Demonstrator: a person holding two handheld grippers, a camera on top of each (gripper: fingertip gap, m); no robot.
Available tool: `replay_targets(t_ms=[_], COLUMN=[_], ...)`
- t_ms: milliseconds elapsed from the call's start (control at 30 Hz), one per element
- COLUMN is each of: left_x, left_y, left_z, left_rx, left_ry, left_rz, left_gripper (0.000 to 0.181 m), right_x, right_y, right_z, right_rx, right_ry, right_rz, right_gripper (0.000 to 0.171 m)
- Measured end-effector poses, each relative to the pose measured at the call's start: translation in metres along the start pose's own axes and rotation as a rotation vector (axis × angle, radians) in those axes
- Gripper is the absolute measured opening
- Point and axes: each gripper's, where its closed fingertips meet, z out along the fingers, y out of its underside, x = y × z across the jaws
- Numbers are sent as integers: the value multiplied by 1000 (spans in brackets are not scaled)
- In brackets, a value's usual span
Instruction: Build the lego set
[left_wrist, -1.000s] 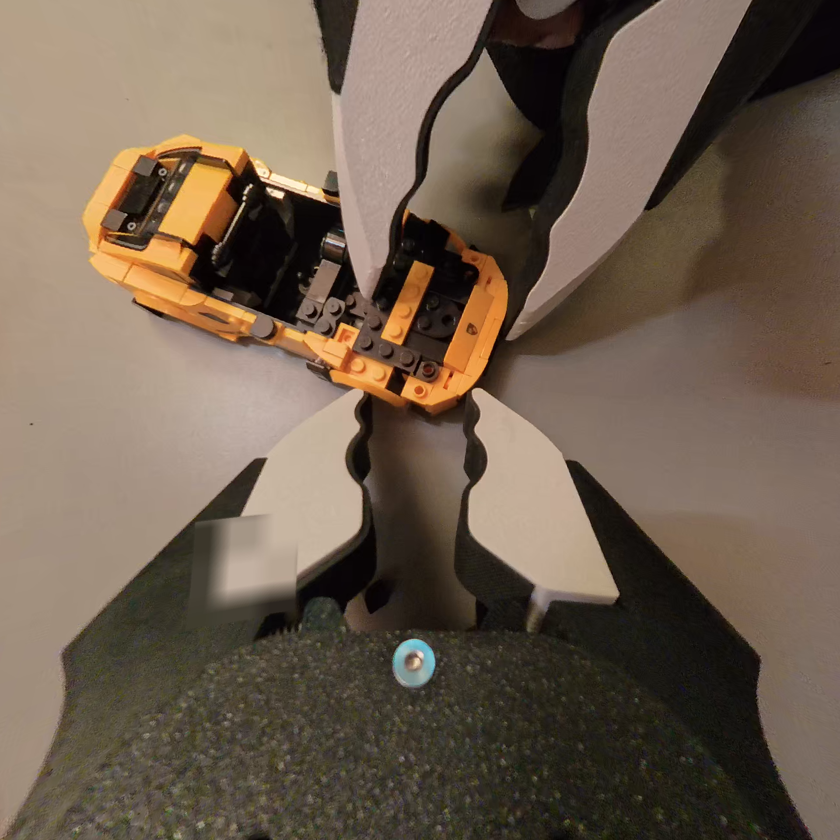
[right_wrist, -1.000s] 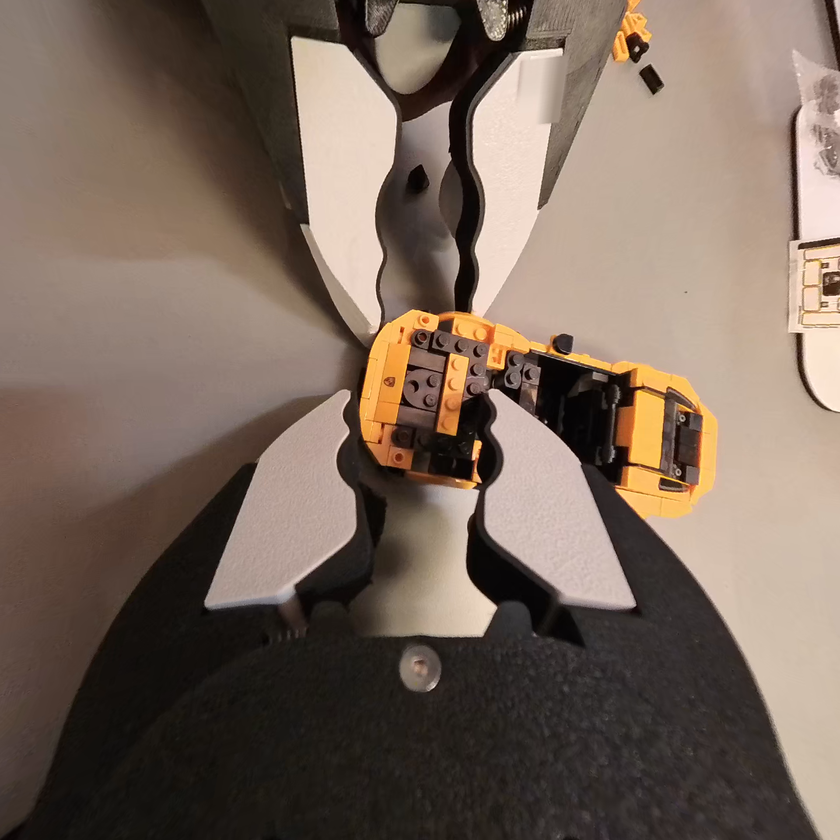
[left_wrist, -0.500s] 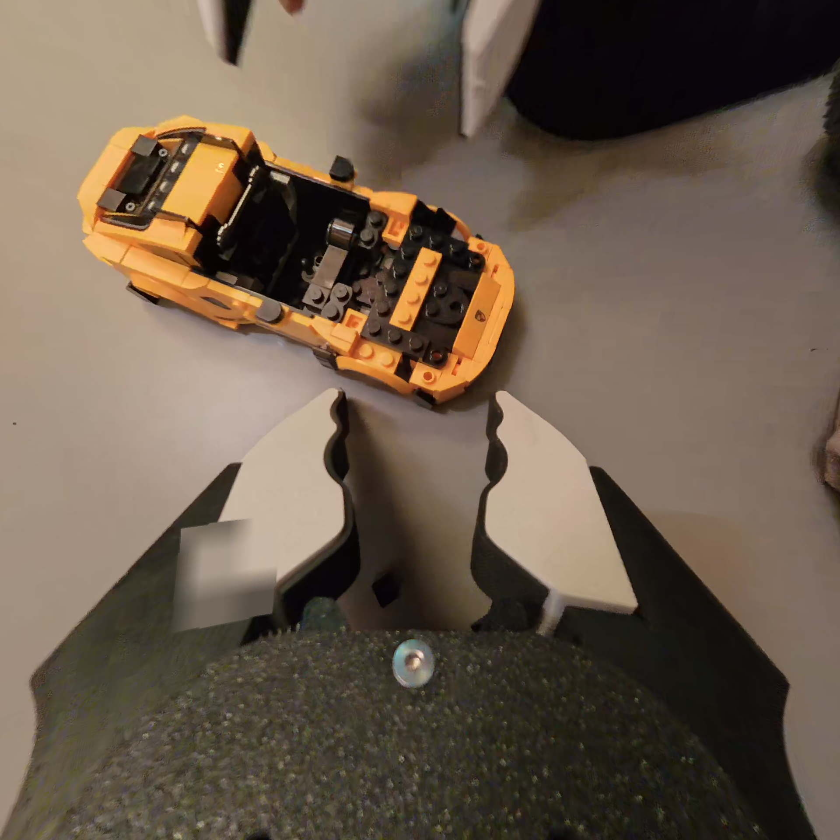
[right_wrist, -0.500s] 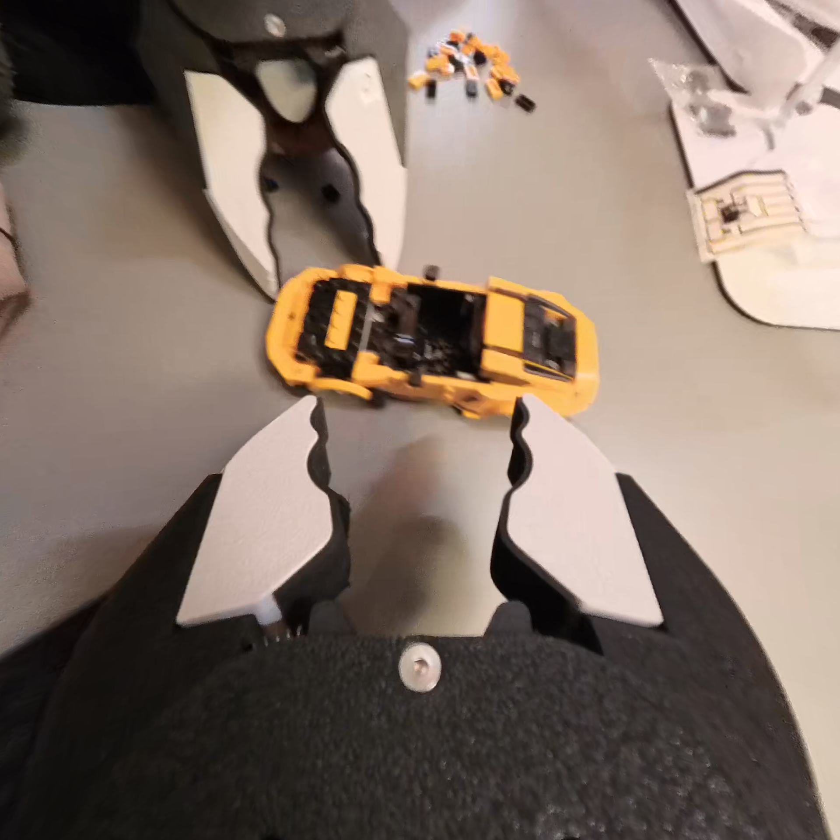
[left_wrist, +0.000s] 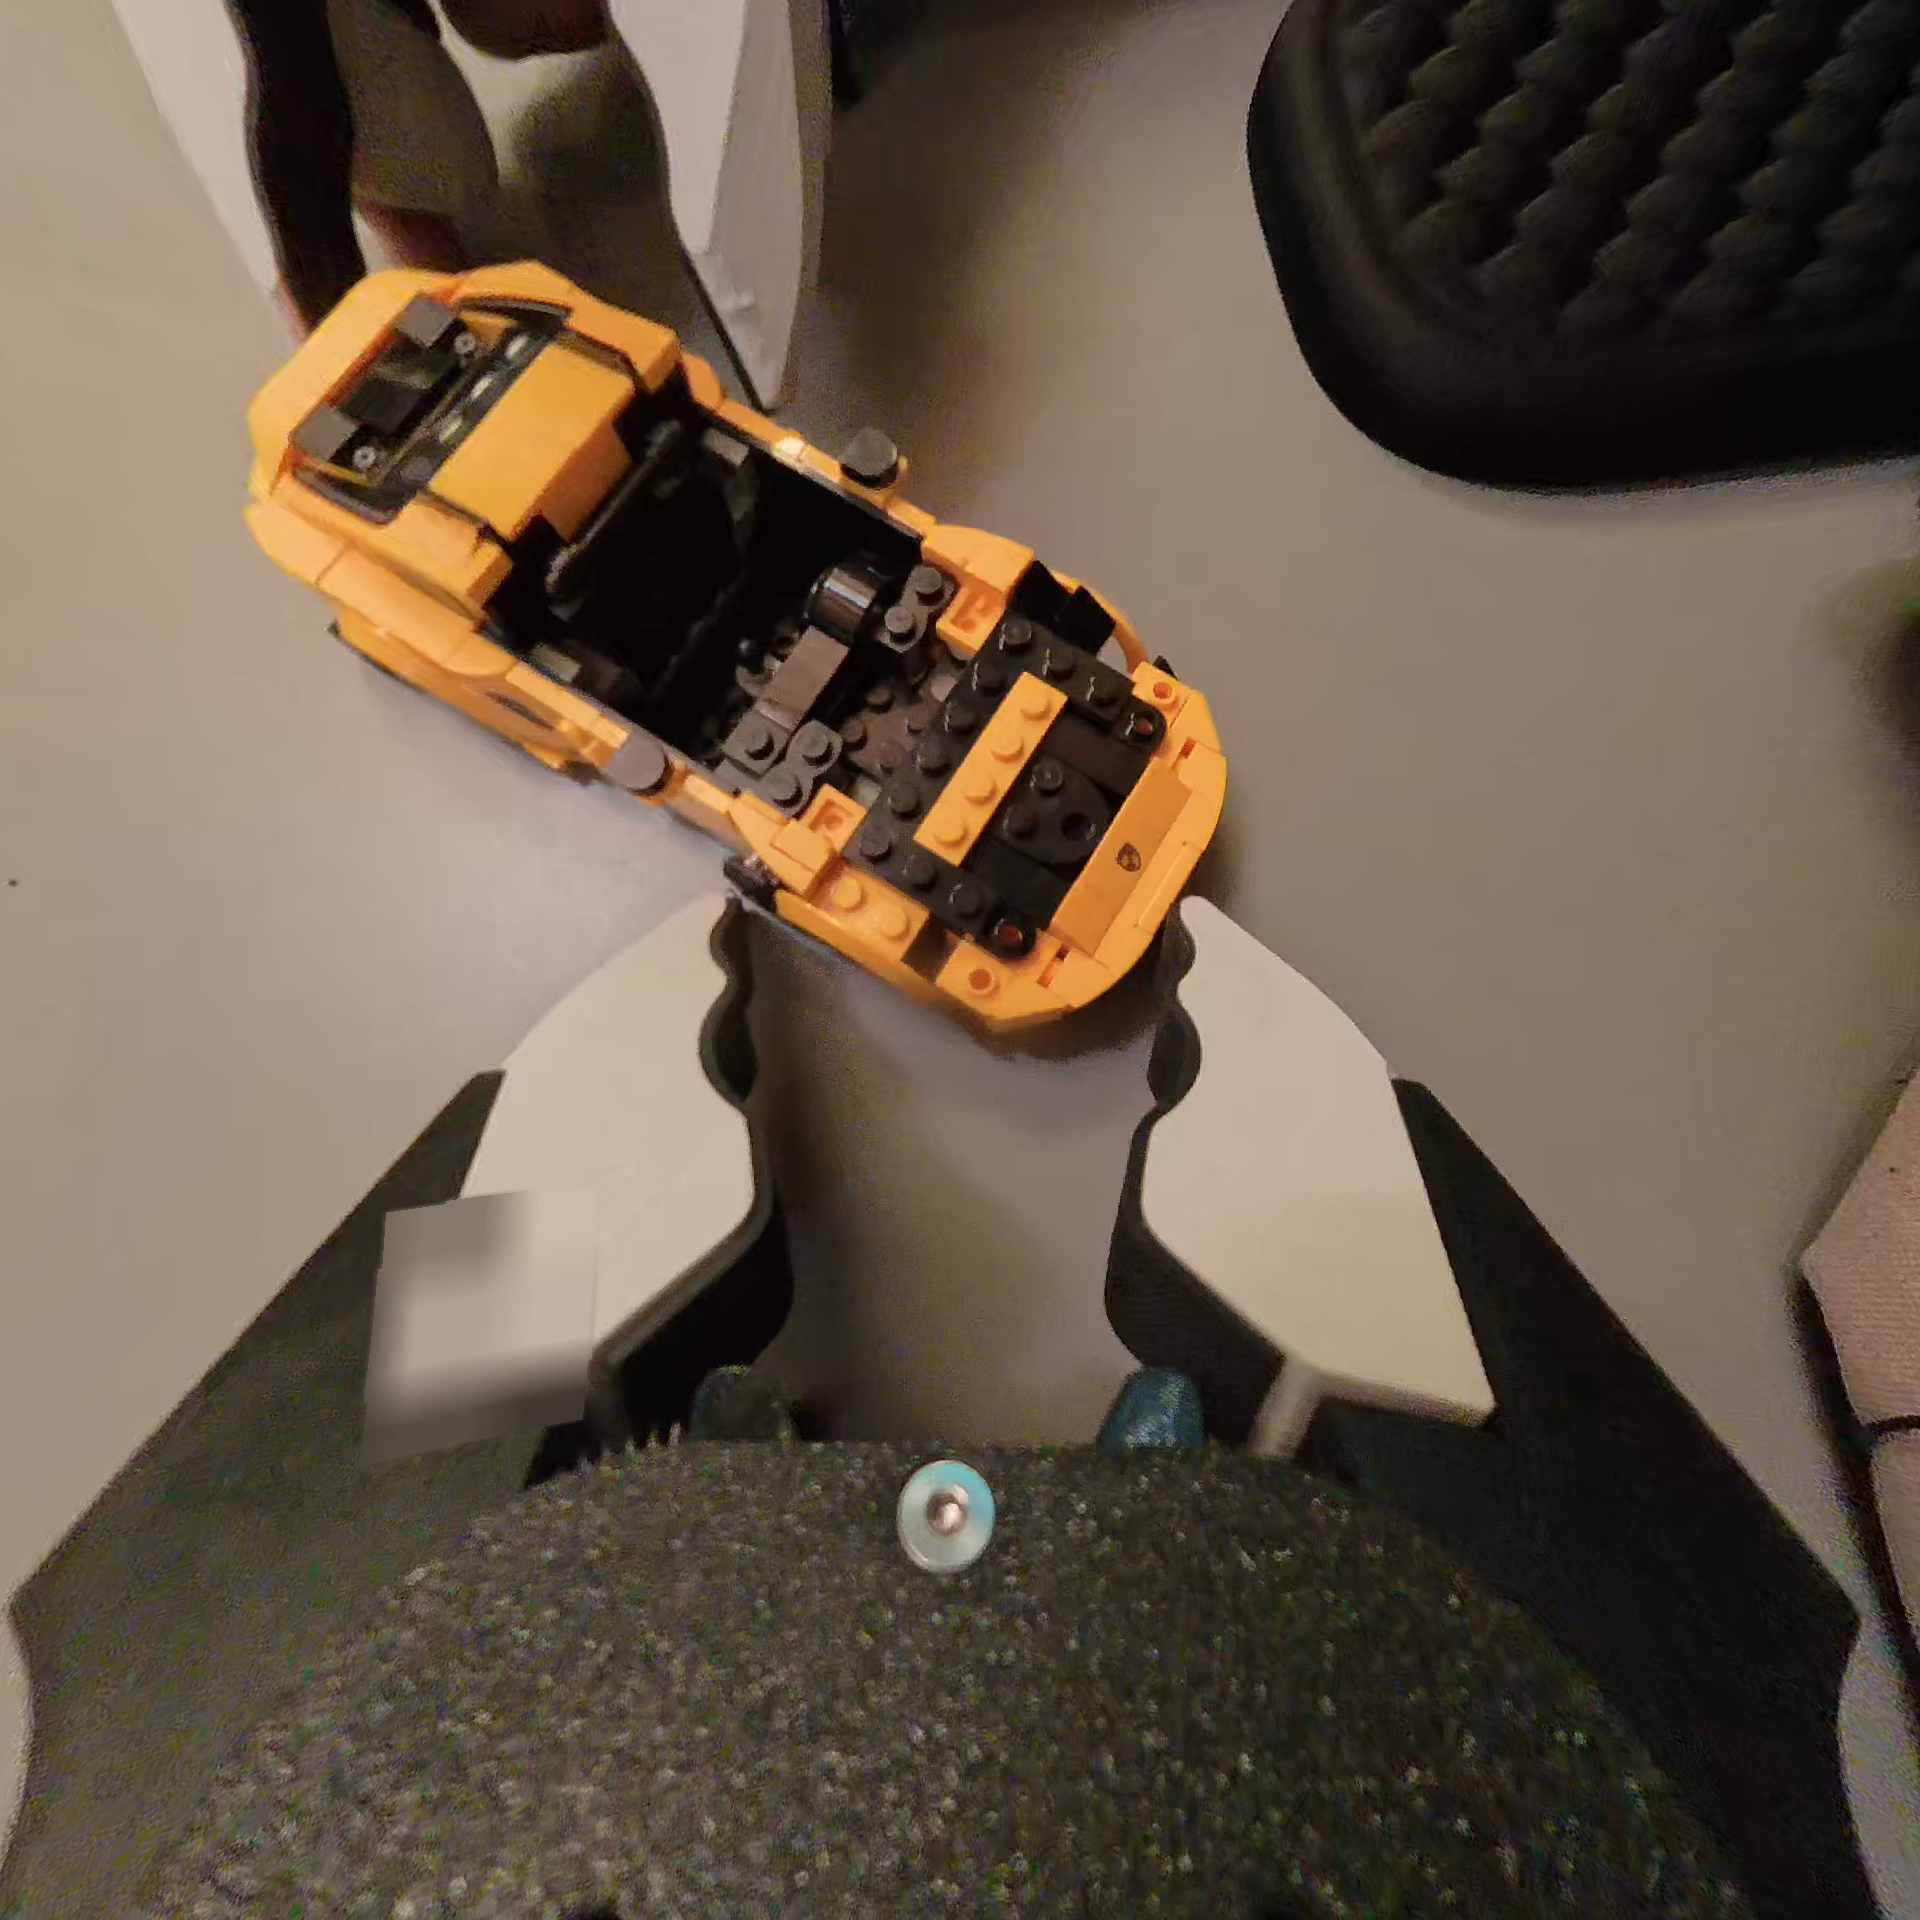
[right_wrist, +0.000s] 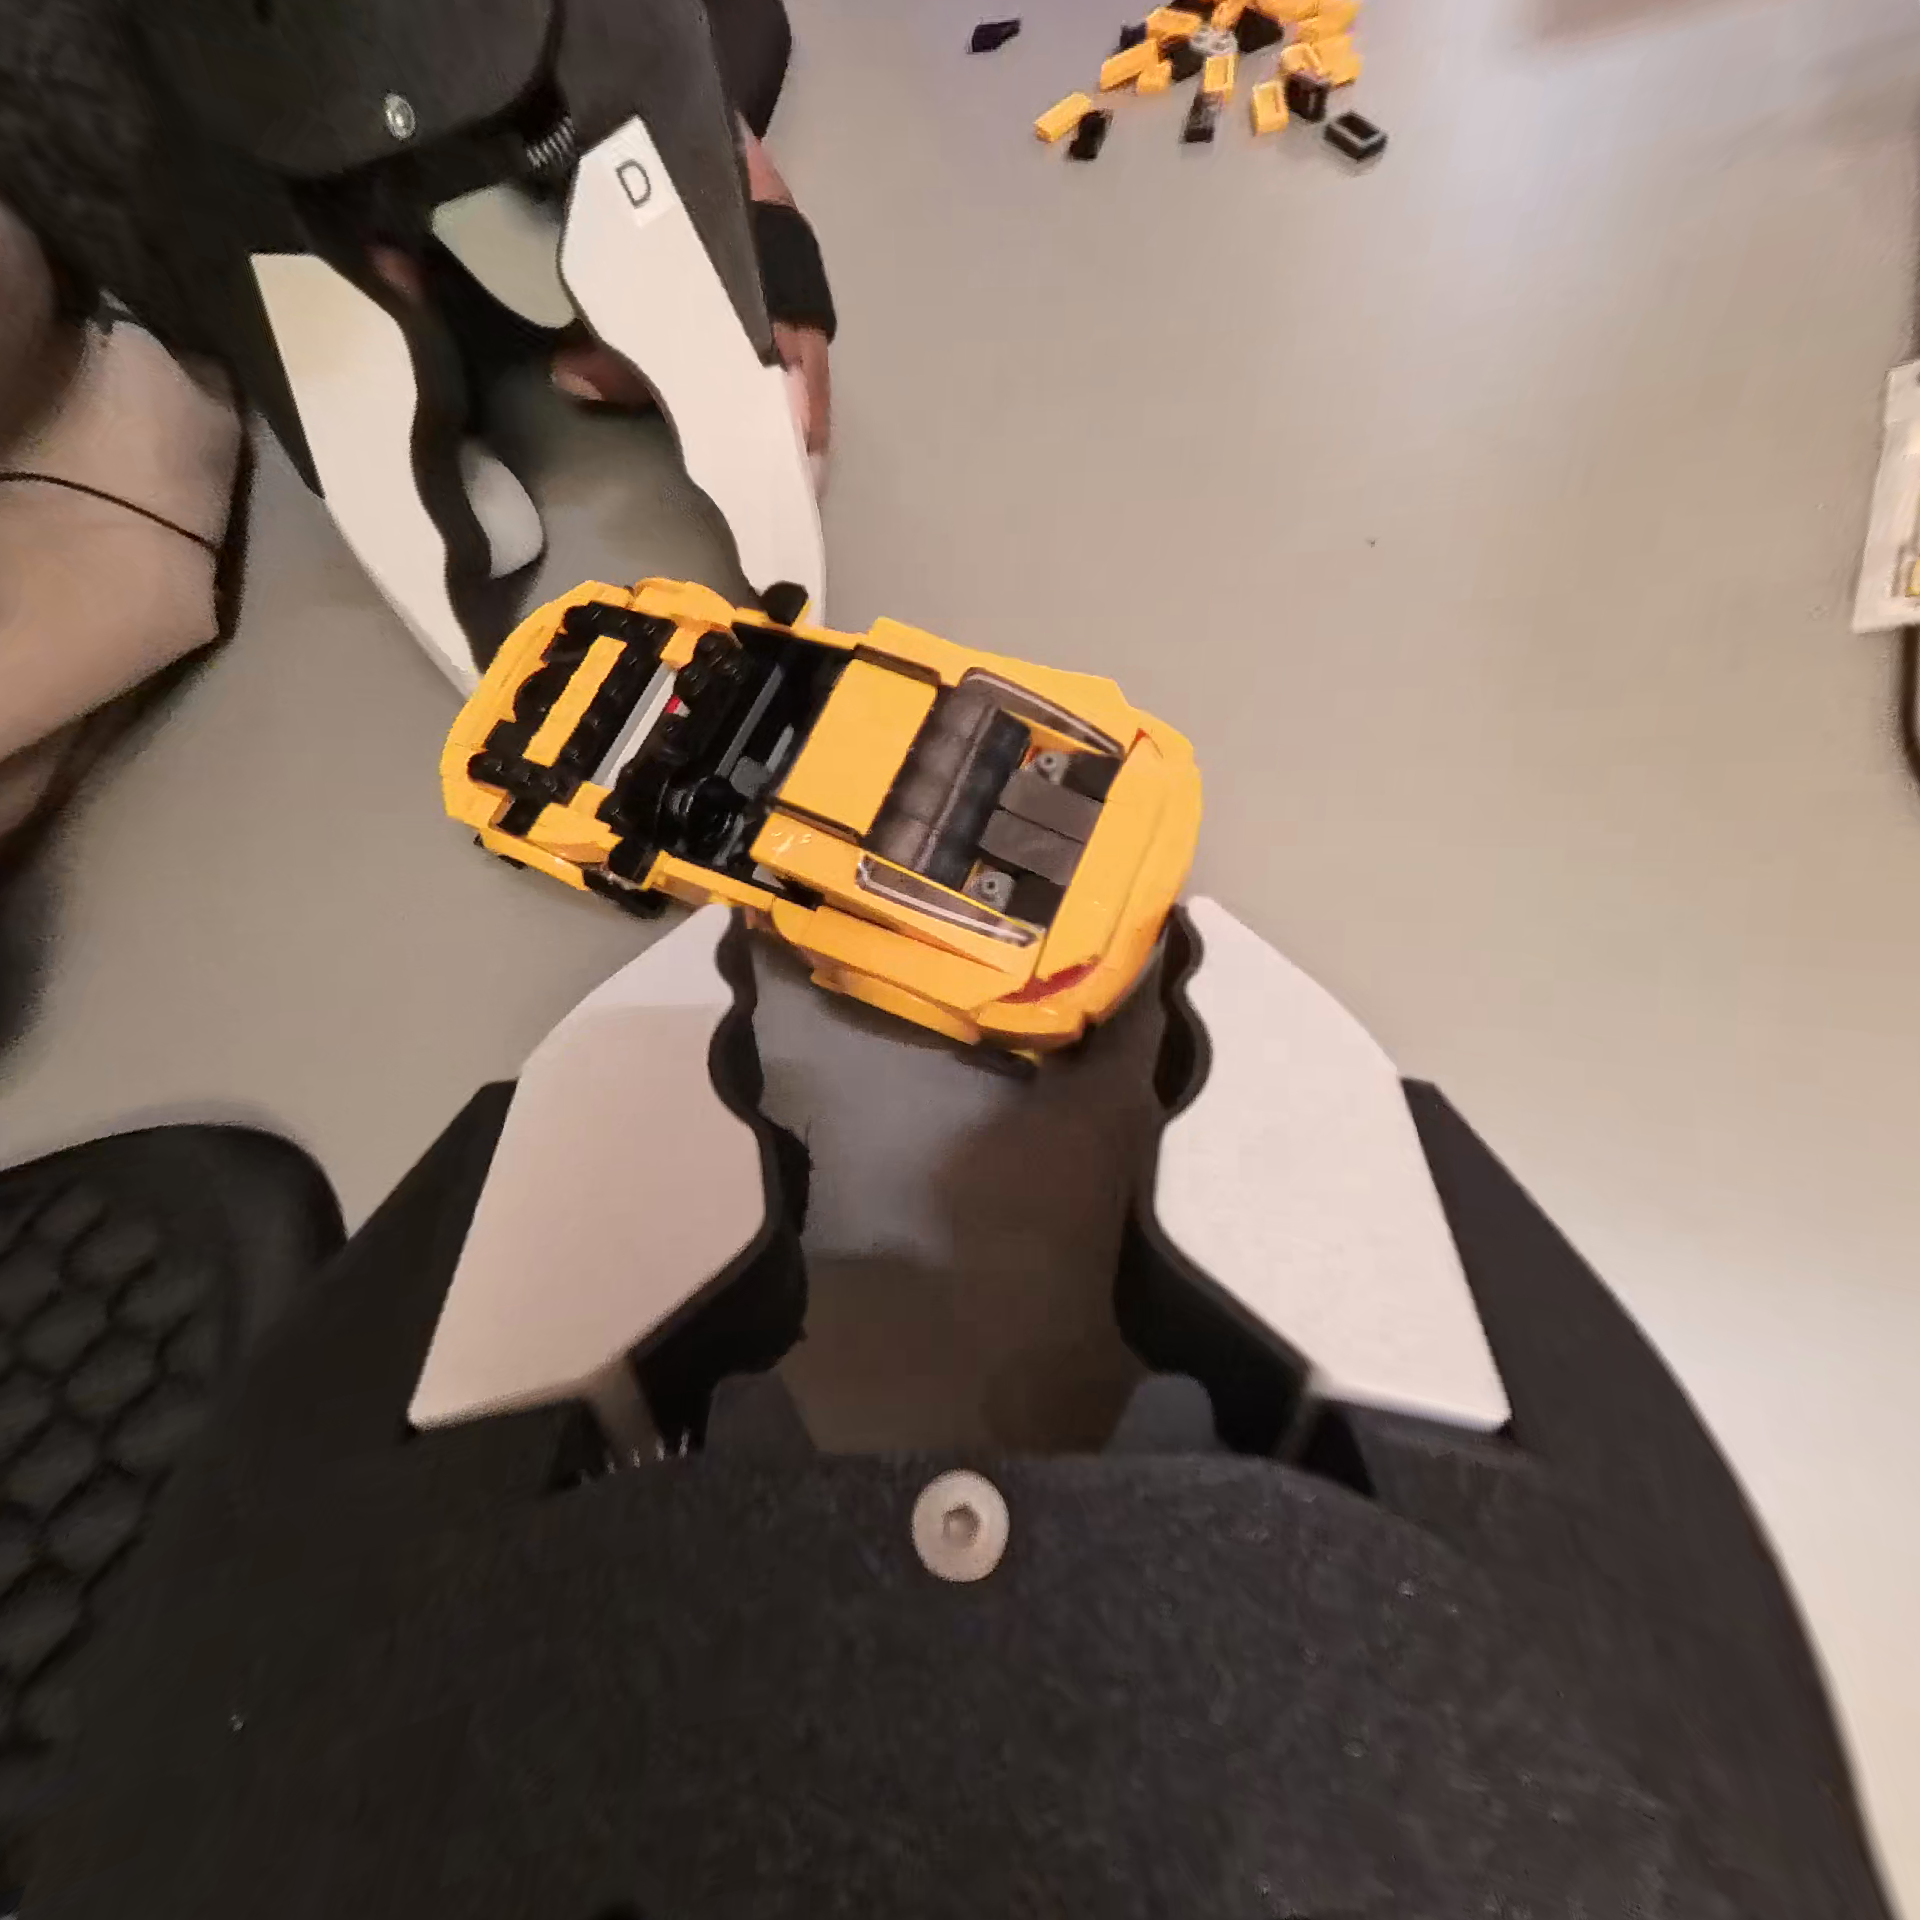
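A partly built orange and black lego car (left_wrist: 727, 644) lies on the grey table (left_wrist: 1507, 935). Its cabin and front are open, with bare studs showing. My left gripper (left_wrist: 956, 925) is open, and the car's front end sits between its fingertips. My right gripper (right_wrist: 956, 925) is open, and the car's rear end (right_wrist: 1039, 831) sits between its fingertips. In the right wrist view the left gripper's white fingers (right_wrist: 717, 416) flank the car's front. In the left wrist view the right gripper's fingers (left_wrist: 758, 208) stand behind the car's rear. I cannot tell whether any finger presses the car.
Several loose orange and black bricks (right_wrist: 1216, 73) lie in a heap at the far side of the table. A sheet of paper (right_wrist: 1896, 499) lies at the right edge. A black textured pad (left_wrist: 1610, 208) lies beside the car. A hand (right_wrist: 800, 364) holds the left gripper.
Both grippers have closed in on the car, one at each end. The right gripper pulled off the front and came round to the rear. The left gripper's jaws have opened wider.
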Motion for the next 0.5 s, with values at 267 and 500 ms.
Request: replay_targets(t_ms=[267, 500], left_x=[3, 5], left_y=[-1, -1], left_z=[2, 3], left_rx=[-4, 0], left_ry=[38, 67], left_rz=[53, 80], left_gripper=[76, 77], right_x=[-3, -4], right_y=[2, 3], right_z=[3, 5], right_rx=[-22, -29], right_ry=[36, 50], right_rz=[-46, -55], right_gripper=[75, 75])
